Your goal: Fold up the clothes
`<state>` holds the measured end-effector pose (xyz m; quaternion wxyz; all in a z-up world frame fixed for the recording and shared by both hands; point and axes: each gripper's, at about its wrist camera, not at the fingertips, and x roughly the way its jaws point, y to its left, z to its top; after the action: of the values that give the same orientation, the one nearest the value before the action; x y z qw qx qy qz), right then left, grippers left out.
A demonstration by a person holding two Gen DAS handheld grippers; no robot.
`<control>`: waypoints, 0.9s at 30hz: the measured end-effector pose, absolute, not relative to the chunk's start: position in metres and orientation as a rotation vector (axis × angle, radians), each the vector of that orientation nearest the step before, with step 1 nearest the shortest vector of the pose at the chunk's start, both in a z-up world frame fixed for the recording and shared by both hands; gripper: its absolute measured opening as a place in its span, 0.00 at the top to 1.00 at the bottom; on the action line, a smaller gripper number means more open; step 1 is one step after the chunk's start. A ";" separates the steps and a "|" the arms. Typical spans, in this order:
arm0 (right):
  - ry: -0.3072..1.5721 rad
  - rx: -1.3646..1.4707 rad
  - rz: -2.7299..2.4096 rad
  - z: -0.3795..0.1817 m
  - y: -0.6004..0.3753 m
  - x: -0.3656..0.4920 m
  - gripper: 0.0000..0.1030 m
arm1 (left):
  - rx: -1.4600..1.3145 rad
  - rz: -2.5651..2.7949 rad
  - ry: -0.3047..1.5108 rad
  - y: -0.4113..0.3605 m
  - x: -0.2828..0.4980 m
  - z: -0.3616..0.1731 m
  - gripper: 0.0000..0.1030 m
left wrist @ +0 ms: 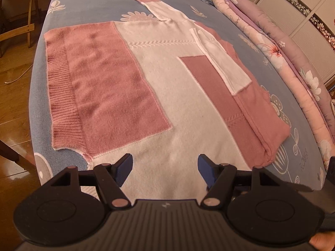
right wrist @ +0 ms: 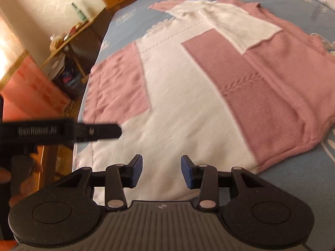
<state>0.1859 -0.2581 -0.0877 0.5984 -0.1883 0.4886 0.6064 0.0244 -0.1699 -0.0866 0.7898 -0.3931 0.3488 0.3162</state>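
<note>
A: On the bed (left wrist: pixel 100 6), sweater (left wrist: pixel 167 104) lies flat at 12 o'clock of both grippers.
B: Jaws?
A: Left gripper (left wrist: pixel 165 163) spread wide, empty, above its white edge. Right gripper (right wrist: pixel 161 170) spread, empty.

Sweater (right wrist: pixel 188 104) blurred in right view

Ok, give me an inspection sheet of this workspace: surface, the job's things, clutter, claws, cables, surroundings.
Surface: bed, blue floral sheet.
Job's things: sweater, pink and white, spread flat; one sleeve folded across the body, the other sleeve stretched away.
Clutter: rolled quilt along the far edge.
Claws: left claw open, above the sweater edge; right claw open, empty.
Cables: white cord on the floor.
Surroundings: wooden chair, cluttered side table, bottle.
</note>
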 end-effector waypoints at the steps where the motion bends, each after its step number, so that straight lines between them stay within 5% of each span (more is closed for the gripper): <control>1: 1.117 -0.470 1.408 -0.089 -0.257 0.179 0.52 | -0.850 0.671 0.747 -0.166 0.024 -0.087 0.34; 17: 1.296 -0.674 1.108 -0.056 -0.221 0.138 0.47 | -0.910 0.515 0.710 -0.112 0.011 -0.076 0.30; 27: 1.448 -0.608 1.069 0.002 -0.196 0.137 0.47 | -0.947 0.439 0.777 -0.091 0.031 -0.007 0.30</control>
<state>0.1371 -0.1961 0.0024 0.5819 -0.2603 0.6200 0.4575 0.0311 -0.0914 -0.0069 0.7957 -0.4406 0.3619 0.2042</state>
